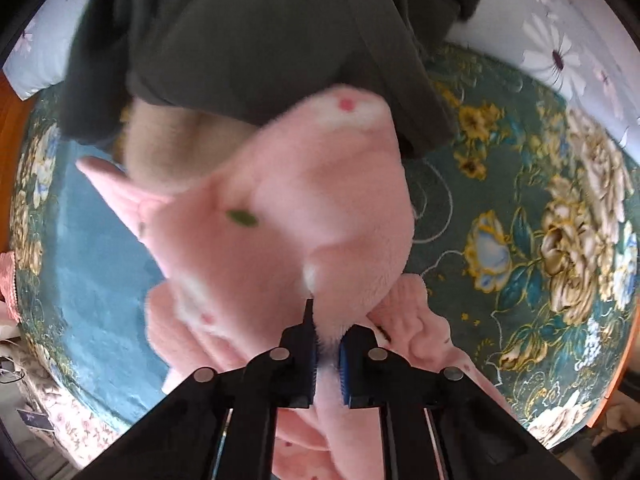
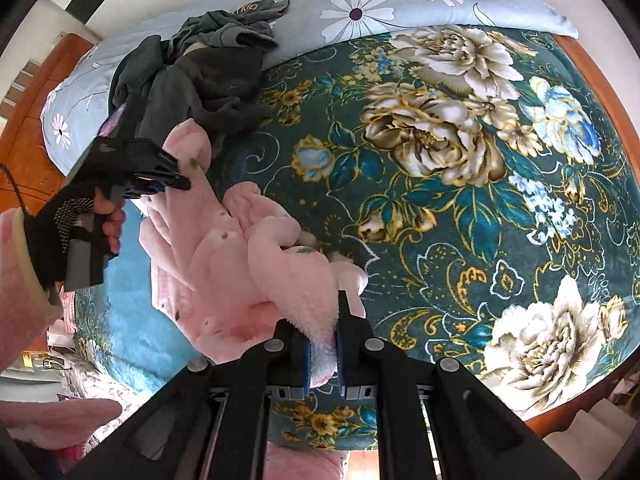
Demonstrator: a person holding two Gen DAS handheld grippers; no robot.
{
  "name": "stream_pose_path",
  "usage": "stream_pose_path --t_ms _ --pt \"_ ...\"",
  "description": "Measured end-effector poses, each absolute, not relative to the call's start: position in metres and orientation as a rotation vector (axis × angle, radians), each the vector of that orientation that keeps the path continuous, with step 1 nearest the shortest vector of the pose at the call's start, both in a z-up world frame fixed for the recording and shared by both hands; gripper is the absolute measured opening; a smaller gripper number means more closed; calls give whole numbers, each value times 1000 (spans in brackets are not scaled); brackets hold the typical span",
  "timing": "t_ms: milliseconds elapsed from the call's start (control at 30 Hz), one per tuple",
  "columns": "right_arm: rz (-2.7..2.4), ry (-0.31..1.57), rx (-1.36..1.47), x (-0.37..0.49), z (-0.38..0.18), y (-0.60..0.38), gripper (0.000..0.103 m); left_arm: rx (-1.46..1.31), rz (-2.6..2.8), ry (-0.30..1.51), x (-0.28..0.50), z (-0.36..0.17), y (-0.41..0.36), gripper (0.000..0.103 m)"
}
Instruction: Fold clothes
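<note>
Both grippers, left gripper (image 1: 328, 354) and right gripper (image 2: 322, 354), pinch the pink fleece garment (image 2: 240, 264) over the floral blanket (image 2: 460, 208), so spreading it flat likely comes next.

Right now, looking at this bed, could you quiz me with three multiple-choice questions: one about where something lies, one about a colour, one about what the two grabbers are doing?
1. Where does the dark grey clothing lie?
A. At the far end of the bed, partly on the flowered pillow
B. On the floor
C. Inside a basket

2. What colour is the fluffy garment being handled?
A. Yellow
B. Pink
C. White

3. What are the left gripper and right gripper doing?
A. Both hang open above the bed
B. Only one holds cloth
C. Both are pinched shut on the fluffy garment

Answers:
1 A, the grey heap lies across the pillow's edge and the green floral blanket.
2 B, its fleece is pink in both views.
3 C, each wrist view shows pink fleece squeezed between the blue pads.
</note>
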State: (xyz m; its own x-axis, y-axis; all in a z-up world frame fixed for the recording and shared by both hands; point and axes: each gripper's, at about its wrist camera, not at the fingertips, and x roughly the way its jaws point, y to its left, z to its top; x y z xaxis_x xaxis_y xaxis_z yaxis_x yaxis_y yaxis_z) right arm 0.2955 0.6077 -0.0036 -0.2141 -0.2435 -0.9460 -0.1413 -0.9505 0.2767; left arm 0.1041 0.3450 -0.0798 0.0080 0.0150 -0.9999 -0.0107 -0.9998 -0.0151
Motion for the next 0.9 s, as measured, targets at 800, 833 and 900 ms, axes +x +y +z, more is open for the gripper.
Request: stream_pose_path --t_ms 800,833,900 --pt "-3197 -112 1100 198 272 718 9 -1500 1789 -540 249 153 336 7" --pt "-3153 -80 1126 188 264 703 9 -1555 1830 -591 246 140 312 7" --pt "-3009 -45 1215 163 232 657 9 -1648 1883 -694 250 113 269 7"
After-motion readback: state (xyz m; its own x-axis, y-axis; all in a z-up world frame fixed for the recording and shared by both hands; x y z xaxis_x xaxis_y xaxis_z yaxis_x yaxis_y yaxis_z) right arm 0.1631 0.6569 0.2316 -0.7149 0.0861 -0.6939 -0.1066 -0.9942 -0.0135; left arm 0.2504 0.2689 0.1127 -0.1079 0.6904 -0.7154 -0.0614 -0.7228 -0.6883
